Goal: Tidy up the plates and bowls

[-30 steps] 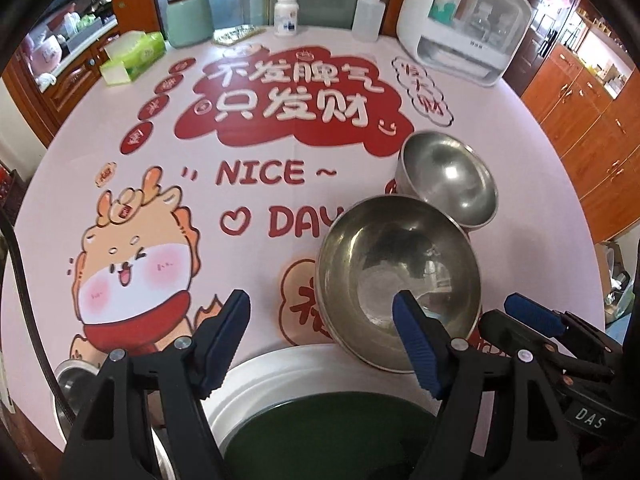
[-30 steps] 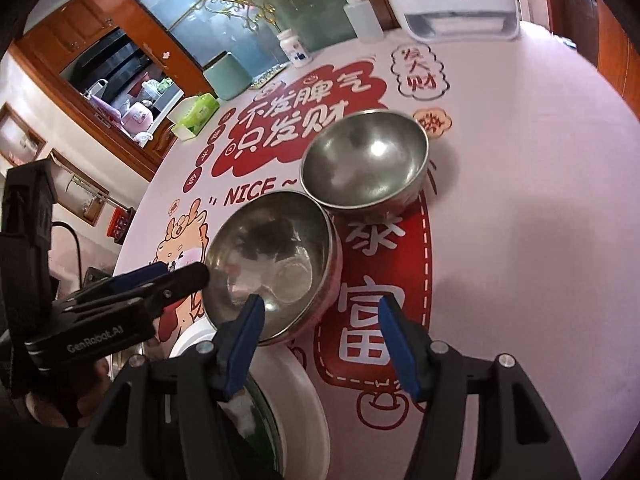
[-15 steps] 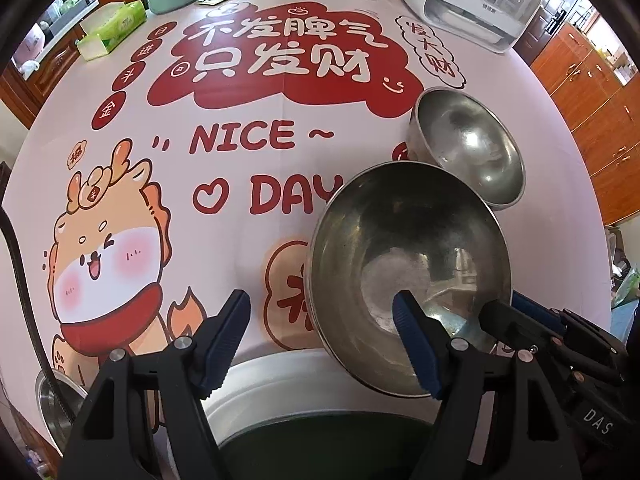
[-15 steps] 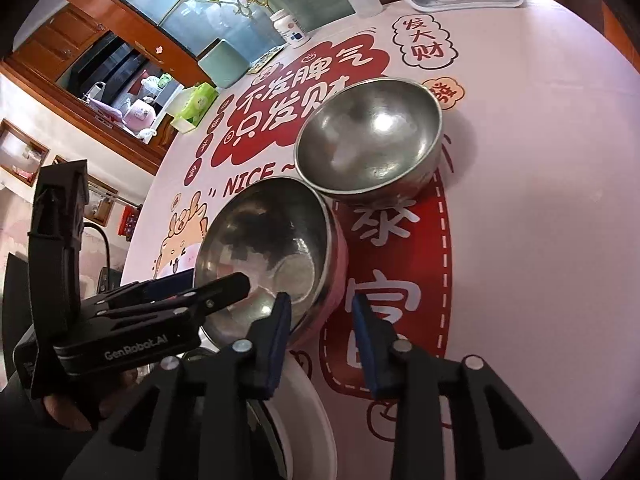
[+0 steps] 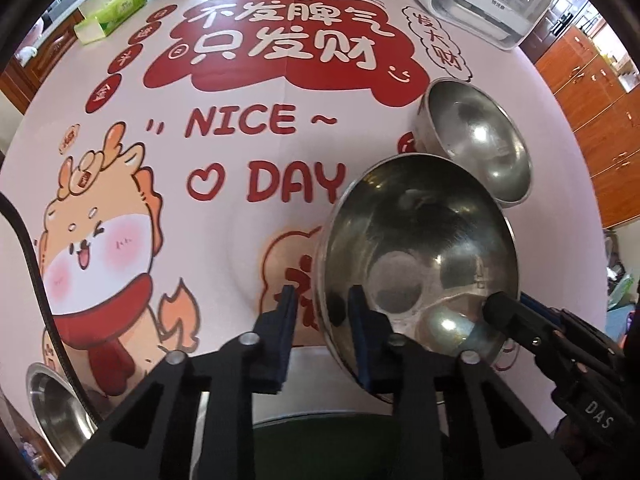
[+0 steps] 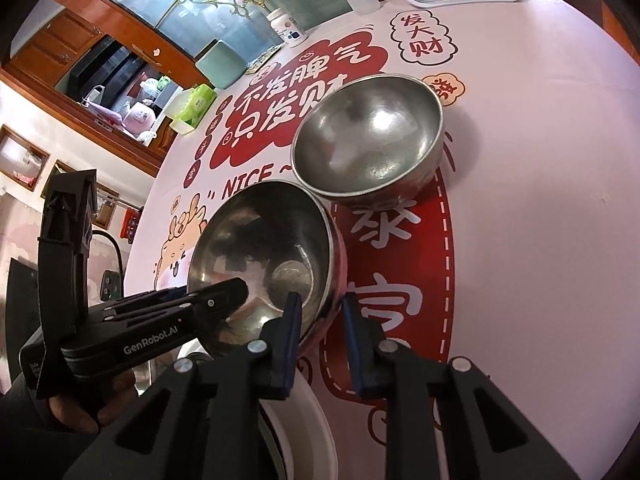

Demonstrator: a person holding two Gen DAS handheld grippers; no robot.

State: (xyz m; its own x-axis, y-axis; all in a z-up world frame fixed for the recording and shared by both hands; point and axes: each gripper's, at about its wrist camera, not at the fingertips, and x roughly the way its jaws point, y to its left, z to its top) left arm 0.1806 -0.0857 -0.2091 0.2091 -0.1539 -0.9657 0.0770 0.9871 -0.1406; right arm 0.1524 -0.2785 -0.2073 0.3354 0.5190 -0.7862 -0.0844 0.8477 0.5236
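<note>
The near bowl (image 5: 420, 256) sits tilted against the white plate (image 6: 296, 432), touching the far bowl (image 6: 368, 148). The left gripper (image 5: 322, 336) is closing across its left rim, wall between the pads; the right gripper (image 6: 320, 336) is closing on the opposite rim likewise. Best lift level, both hands together, clearing the far bowl. Both bowls look empty; the plate's centre is dark green.

Bright, even light; fisheye-warped edges, steel glare.

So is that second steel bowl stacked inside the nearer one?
No, the farther steel bowl stands on the tablecloth behind the nearer bowl.
</note>
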